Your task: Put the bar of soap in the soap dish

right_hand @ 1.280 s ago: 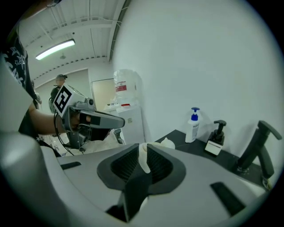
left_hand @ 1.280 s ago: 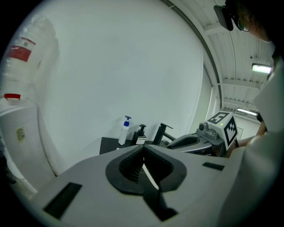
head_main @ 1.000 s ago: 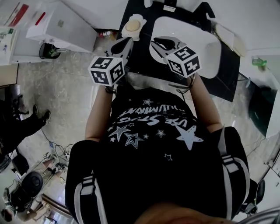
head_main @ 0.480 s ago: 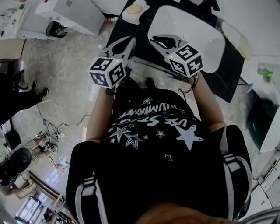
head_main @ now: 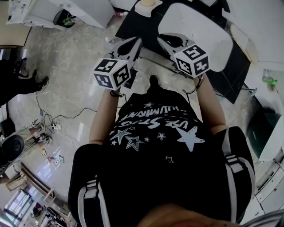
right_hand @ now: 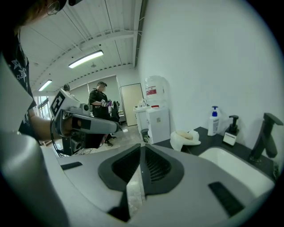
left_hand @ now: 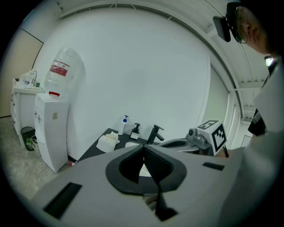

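Note:
A white soap dish (head_main: pixel 143 7) sits on the black counter (head_main: pixel 133 22) at the top edge of the head view, with a tan bar of soap (head_main: pixel 148 2) lying on it. The dish (right_hand: pixel 183 141) and soap (right_hand: pixel 190 135) also show in the right gripper view, far ahead of the jaws. In the left gripper view the dish (left_hand: pixel 108 143) is small and distant. My left gripper (head_main: pixel 133 44) hangs at the counter's front edge, jaws together and empty. My right gripper (head_main: pixel 168 39) is beside it over the sink's near rim, its jaws closing with nothing between them.
A white sink basin (head_main: pixel 199 31) with a black faucet (right_hand: pixel 265 136) fills the counter's right part. Two pump bottles (right_hand: pixel 214 120) stand by the wall. A white water dispenser (left_hand: pixel 50 128) stands left of the counter. A person (right_hand: pixel 100 111) stands far off. Cables (head_main: pixel 53 126) lie on the floor.
In the head view the counter, dish and sink have slid up toward the top edge, and more floor shows below the counter. Both grippers stay side by side.

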Tool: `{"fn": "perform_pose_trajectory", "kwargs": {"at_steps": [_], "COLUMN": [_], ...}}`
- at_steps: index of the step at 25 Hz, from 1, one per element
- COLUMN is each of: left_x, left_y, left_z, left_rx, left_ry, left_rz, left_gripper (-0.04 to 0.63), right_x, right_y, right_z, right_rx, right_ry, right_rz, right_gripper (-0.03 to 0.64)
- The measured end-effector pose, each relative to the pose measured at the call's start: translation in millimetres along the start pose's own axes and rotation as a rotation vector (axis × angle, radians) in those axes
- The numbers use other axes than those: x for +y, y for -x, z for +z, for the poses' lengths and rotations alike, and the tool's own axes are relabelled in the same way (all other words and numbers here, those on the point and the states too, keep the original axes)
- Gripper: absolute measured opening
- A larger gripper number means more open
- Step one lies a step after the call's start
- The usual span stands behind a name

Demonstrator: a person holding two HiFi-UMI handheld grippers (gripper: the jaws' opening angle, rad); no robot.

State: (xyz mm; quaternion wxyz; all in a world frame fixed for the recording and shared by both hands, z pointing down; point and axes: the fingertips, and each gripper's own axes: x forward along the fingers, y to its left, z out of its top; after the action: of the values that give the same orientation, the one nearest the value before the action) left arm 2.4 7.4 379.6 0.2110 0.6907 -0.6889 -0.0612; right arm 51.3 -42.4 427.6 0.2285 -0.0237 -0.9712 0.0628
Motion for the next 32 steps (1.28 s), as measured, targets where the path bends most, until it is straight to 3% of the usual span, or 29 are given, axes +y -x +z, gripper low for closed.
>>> {"fn": "perform_pose_trajectory", "kwargs": {"at_steps": [5, 18, 26, 32], "left_x": [-9, -63, -84, -105], "left_y": [40, 137, 175, 191], "left_z": [-10, -61, -90, -99], "left_rx": [-0.029, -0.044, -0.057, -0.052], "left_ry": [0.003, 0.02, 0.039, 0.047], "left_rz": [0.031, 0.047, 0.066, 0.052], "left_gripper": [0.012, 0.012, 0.012, 0.012], "right_x": [31, 127, 150, 175], "right_y": [6, 60, 87, 109], "right_z": [-7, -48, -74, -72], "right_rx": [-0.007, -0.009, -0.053, -0.066], "right_ry": [0.007, 0.028, -0.068, -0.047], "right_rz": [-0.005, -0.027, -0.041, -0.05], "right_gripper": [0.008, 0.008, 0.008, 0.008]}}
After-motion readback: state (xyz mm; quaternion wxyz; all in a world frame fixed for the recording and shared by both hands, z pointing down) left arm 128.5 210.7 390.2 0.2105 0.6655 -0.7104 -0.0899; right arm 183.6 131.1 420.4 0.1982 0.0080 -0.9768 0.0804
